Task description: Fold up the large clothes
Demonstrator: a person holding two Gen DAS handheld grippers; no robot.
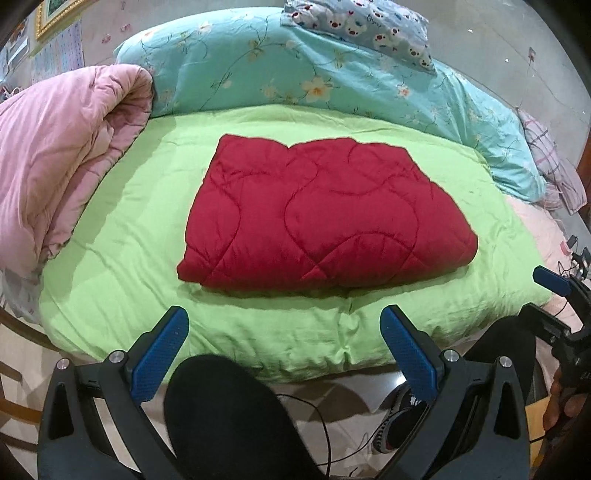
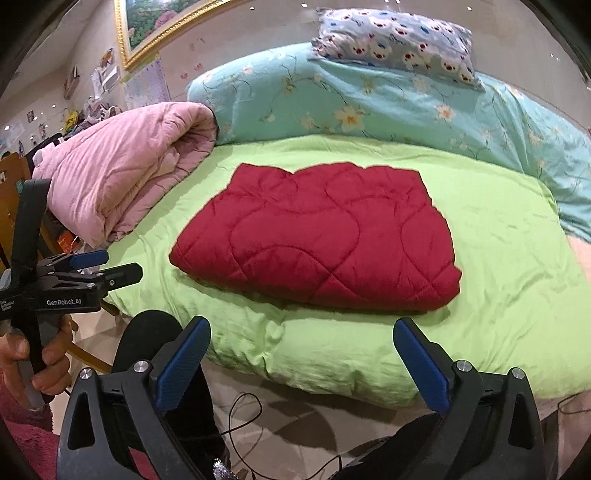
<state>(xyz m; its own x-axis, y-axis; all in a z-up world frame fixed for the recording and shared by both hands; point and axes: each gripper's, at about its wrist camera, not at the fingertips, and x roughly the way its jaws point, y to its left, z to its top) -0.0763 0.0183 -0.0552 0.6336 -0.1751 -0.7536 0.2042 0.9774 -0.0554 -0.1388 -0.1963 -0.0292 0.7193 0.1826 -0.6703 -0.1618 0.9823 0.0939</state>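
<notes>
So the bed (image 1: 110,258) has a lime green sheet over it, and the red quilted blanket (image 1: 325,218) sits folded into a neat, roughly rectangular stack right in the middle, stitched curves showing on top, thick folded edge toward the camera. At about 9 o'clock from it there's a rolled pink comforter (image 1: 62,166), and at 12 o'clock a teal floral duvet (image 1: 295,66) with a little bear-print pillow (image 1: 369,26) on top.

Both grippers hang off the near edge of the bed, angled down toward it, well apart from the blanket. The left gripper (image 1: 284,354) has its blue fingers (image 1: 159,354) spread wide, nothing between them. Same for the right gripper (image 2: 301,363): released, empty.

The right wrist view catches the hand (image 2: 33,362) gripping the left tool's handle at 8 o'clock, plus a gold-framed painting (image 2: 162,22) on the wall. The left wrist view instead shows a plaid pillow (image 1: 550,162) at 3 o'clock and a shoe (image 1: 399,421) on the floor.
</notes>
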